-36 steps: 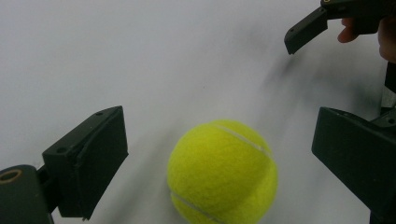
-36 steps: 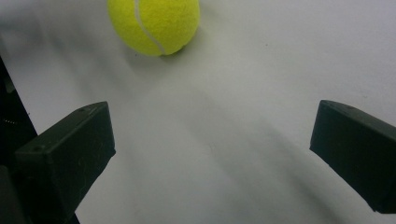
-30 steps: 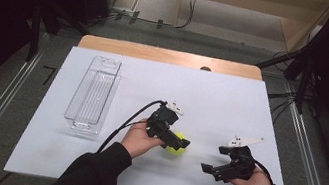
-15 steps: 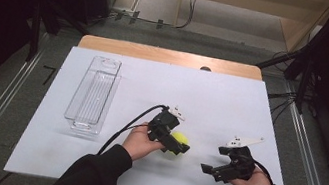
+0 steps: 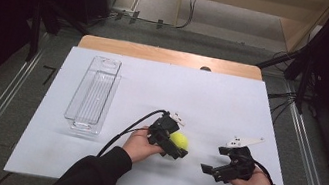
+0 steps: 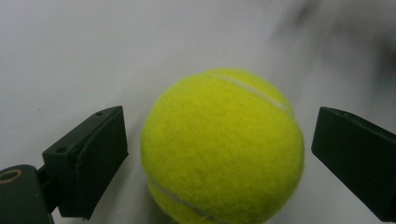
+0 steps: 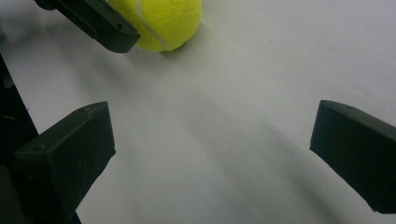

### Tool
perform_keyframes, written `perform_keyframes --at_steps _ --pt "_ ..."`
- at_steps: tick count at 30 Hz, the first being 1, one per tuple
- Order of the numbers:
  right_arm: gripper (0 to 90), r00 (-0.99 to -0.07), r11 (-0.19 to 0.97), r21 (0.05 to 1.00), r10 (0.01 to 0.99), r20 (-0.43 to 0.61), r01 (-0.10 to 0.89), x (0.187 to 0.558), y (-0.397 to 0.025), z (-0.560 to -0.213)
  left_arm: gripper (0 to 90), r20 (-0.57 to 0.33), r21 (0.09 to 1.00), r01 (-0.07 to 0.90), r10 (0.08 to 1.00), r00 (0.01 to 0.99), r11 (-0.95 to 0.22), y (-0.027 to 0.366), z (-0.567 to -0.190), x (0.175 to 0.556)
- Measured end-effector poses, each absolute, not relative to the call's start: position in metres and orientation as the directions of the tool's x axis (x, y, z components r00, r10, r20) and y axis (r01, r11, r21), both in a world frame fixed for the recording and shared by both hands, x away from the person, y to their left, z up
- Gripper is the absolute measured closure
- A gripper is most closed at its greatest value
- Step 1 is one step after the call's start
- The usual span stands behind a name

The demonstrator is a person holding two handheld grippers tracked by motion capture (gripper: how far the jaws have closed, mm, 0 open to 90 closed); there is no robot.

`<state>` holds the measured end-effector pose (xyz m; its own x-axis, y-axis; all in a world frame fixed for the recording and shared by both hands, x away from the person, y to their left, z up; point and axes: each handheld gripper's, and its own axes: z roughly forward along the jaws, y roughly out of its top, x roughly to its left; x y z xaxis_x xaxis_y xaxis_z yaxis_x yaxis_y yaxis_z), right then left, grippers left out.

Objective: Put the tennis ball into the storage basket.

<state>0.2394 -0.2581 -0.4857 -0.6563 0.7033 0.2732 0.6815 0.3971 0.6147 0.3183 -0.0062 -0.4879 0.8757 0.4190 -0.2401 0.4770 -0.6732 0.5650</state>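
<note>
In the left gripper view the tennis ball (image 6: 223, 148) is cut off at the bottom edge, and the far tabletop (image 6: 336, 42) is blurred to dark smudges; in the right gripper view the ball (image 7: 161, 21) is cut by the top edge and partly hidden behind the left gripper (image 7: 93, 21); the 2 near jaws run off the frame.

The tennis ball (image 5: 179, 140) is bright yellow-green and fuzzy, with a thin pale seam curving over its top and another low on its near side, as the left gripper view shows (image 6: 223, 148). It is whole and round, and it rests on the white mat (image 5: 212, 100), in the near half, a little right of the middle. It lies well to the right of the clear plastic tray (image 5: 94, 93) and nearer the person than that tray.
</note>
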Motion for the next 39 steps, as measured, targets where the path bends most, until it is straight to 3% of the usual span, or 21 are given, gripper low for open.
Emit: perform_keyframes --at_steps 3,21,28,32,39 --pt "0.0 -0.658 0.400 0.614 0.703 0.271 0.681 0.2396 -0.2581 -0.4858 7.2 -0.228 0.568 0.478 0.430 0.874 -0.670 -0.0063 -0.4899 0.3170" --pt "0.0 -0.658 0.403 0.612 0.703 0.269 0.681 0.2391 -0.2574 -0.4860 7.7 -0.190 0.558 0.447 0.417 0.889 -0.699 -0.0083 -0.4986 0.3109" --pt "0.0 -0.658 0.403 0.612 0.703 0.269 0.681 0.2391 -0.2572 -0.4860 15.3 -0.171 0.570 0.441 0.425 0.889 -0.693 -0.0057 -0.4981 0.3103" --pt "0.0 -0.658 0.404 0.611 0.704 0.267 0.680 0.2390 -0.2572 -0.4861 24.5 -0.177 0.577 0.439 0.419 0.890 -0.689 -0.0039 -0.4974 0.3103" --pt "0.0 -0.658 0.405 0.611 0.704 0.266 0.680 0.2389 -0.2571 -0.4861 25.2 -0.165 0.584 0.425 0.411 0.896 -0.692 -0.0044 -0.4975 0.3087"
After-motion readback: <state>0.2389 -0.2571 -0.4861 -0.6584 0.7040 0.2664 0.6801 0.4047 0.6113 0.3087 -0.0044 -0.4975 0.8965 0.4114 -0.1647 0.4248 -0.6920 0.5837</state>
